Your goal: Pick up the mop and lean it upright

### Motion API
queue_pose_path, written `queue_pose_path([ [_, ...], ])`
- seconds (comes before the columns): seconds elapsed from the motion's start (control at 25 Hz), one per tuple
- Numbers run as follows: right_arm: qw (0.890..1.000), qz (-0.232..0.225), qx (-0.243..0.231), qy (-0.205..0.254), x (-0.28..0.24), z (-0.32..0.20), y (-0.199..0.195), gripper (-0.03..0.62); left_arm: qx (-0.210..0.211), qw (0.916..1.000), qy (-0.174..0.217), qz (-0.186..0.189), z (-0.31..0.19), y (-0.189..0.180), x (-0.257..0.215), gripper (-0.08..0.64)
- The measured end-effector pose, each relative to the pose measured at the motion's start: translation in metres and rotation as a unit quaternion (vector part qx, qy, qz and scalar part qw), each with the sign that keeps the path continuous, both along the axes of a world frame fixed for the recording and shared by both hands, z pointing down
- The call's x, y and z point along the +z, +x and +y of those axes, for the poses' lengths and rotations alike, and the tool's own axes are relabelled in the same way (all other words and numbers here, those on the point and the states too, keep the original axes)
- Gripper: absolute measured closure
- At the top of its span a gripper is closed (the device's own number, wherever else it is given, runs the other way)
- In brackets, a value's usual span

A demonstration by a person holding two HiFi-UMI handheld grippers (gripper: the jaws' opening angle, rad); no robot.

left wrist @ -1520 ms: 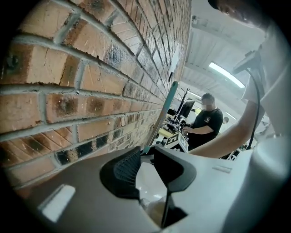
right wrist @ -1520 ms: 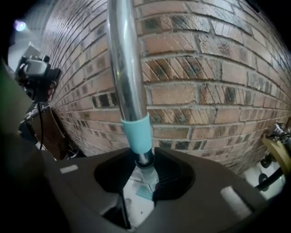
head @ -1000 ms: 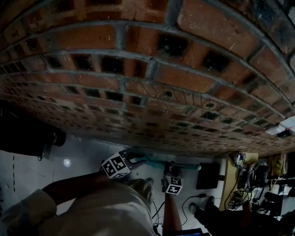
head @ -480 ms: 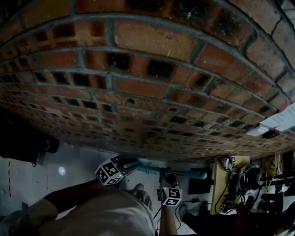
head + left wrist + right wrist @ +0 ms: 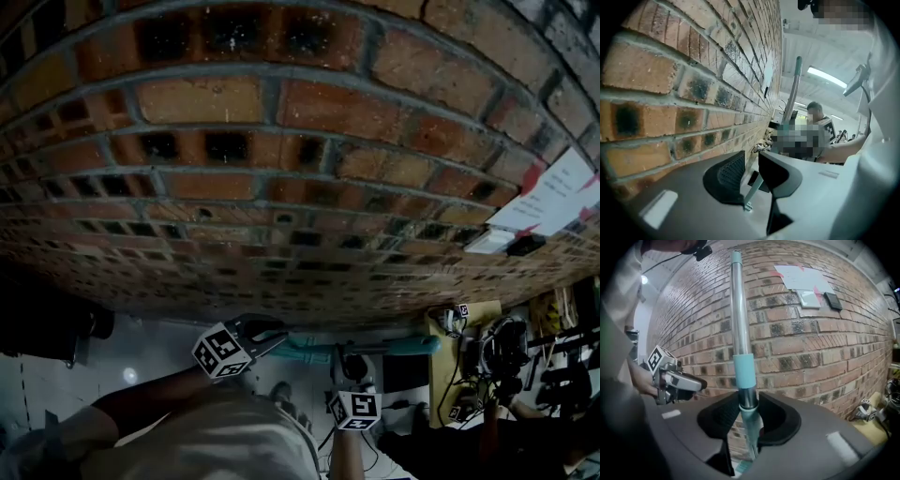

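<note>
The mop handle (image 5: 738,324) is a silver pole with teal sleeves, standing upright close to the brick wall. My right gripper (image 5: 749,413) is shut on it just below a teal sleeve, and the teal end cap rises well above the jaws. In the head view the mop handle (image 5: 394,346) runs rightward from the right gripper (image 5: 347,356). My left gripper (image 5: 701,383) hovers to the side of the pole, apart from it. In the left gripper view, the left gripper (image 5: 751,173) shows a narrow gap with only the distant mop handle (image 5: 793,89) seen through it. The mop head is hidden.
The brick wall (image 5: 281,103) stands right ahead, with papers (image 5: 801,280) and a small dark box (image 5: 833,301) fixed to it. A cluttered wooden desk (image 5: 469,323) with cables is at the right. A dark bulky object (image 5: 47,319) sits at the left. Another person (image 5: 818,117) stands farther along the wall.
The mop handle has come up with the right gripper, and its end reaches farther right in the head view. The left gripper has moved alongside. The papers on the wall have come into view.
</note>
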State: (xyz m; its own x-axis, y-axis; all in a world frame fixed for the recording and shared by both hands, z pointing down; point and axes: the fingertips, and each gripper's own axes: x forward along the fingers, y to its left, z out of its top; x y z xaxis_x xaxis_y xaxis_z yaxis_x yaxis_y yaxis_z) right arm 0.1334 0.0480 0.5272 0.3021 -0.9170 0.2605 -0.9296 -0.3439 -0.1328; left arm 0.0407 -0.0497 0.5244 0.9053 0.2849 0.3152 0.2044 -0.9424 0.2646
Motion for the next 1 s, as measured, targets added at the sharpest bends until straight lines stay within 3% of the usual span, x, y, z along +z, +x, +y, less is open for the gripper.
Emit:
queue_pose_path([
  [0.52,0.996,0.020,0.092,0.006,-0.029,0.067,0.042,0.465,0.053,0.9983,0.008,0.022,0.035,0.052,-0.027,0.457],
  [1.0,0.988,0.030,0.152,0.002,-0.044,0.118,0.060,0.465,0.068,0.9974,0.004,0.023,0.050,0.069,-0.029,0.466],
])
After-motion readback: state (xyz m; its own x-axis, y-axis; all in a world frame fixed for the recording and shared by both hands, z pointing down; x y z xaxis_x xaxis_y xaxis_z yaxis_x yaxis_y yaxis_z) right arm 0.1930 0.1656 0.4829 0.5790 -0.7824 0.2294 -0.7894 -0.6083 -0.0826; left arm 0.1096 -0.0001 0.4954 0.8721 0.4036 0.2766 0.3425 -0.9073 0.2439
